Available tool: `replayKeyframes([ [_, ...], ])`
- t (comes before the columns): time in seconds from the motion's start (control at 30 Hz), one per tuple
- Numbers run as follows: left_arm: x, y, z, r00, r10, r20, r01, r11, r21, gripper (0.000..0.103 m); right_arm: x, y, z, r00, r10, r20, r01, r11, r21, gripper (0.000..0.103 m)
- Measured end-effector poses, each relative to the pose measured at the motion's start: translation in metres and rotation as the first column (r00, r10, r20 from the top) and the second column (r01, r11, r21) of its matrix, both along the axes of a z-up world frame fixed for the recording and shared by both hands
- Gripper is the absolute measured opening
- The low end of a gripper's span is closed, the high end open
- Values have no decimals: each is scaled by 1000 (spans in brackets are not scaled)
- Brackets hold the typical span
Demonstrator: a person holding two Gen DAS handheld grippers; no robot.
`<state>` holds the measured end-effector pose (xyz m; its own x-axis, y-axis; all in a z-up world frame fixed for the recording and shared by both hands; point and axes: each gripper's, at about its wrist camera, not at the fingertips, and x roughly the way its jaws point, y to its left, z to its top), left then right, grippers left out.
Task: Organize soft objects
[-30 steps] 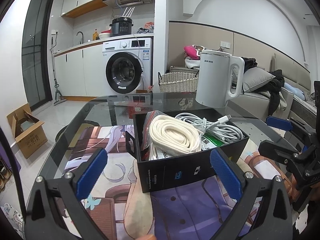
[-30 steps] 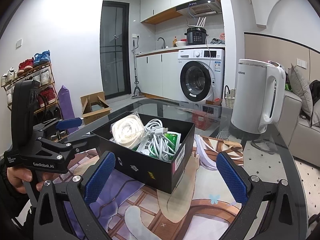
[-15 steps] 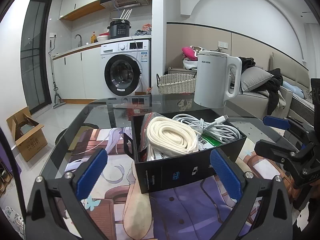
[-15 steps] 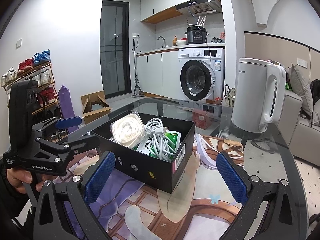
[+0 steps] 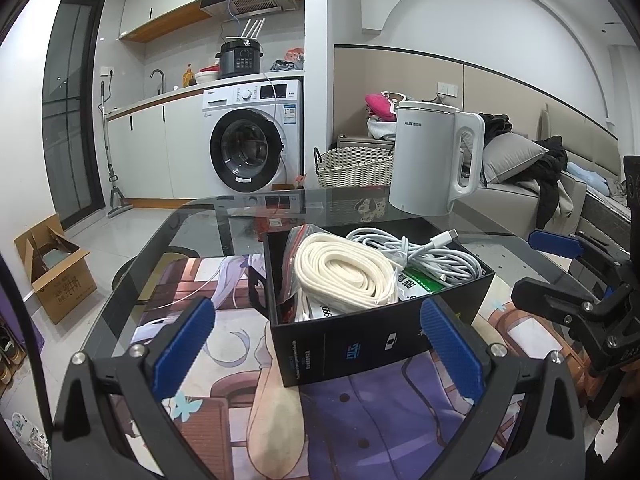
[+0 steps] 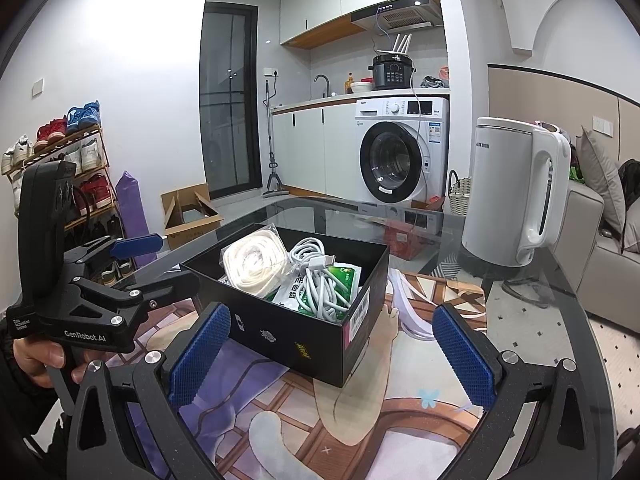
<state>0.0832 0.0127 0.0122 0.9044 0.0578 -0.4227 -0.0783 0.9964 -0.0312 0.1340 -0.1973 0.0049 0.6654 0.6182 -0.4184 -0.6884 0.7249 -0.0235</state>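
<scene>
Left gripper [image 5: 316,340]: jaws spread wide, empty, hovering short of black box [image 5: 360,344]. Right gripper [image 6: 332,344]: likewise agape, empty.

Black box: open-topped, on printed mat [image 5: 360,420] over glass table [image 5: 192,220].

Contents:
- Cream strap coil [image 5: 340,272] in clear bag, left side; probably light, pliant, bag slippery; best pinched across bundled loops.
- White cable [image 5: 432,252], loose tangle, limp; liable to trail.
- Green-white packets [image 6: 340,276] beneath; flat, soft.

Kettle [image 5: 432,160] beyond box.

One box [image 5: 360,344], one kettle [image 5: 432,160], perhaps two packets [image 6: 316,292]
</scene>
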Motion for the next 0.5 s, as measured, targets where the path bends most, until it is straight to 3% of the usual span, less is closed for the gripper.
replayKeyframes([
  [0.5, 0, -1, 0, 1000, -1, 1, 1, 1000, 2, 103, 0, 0, 0, 1000, 0, -1, 0, 1000, -4, 103],
])
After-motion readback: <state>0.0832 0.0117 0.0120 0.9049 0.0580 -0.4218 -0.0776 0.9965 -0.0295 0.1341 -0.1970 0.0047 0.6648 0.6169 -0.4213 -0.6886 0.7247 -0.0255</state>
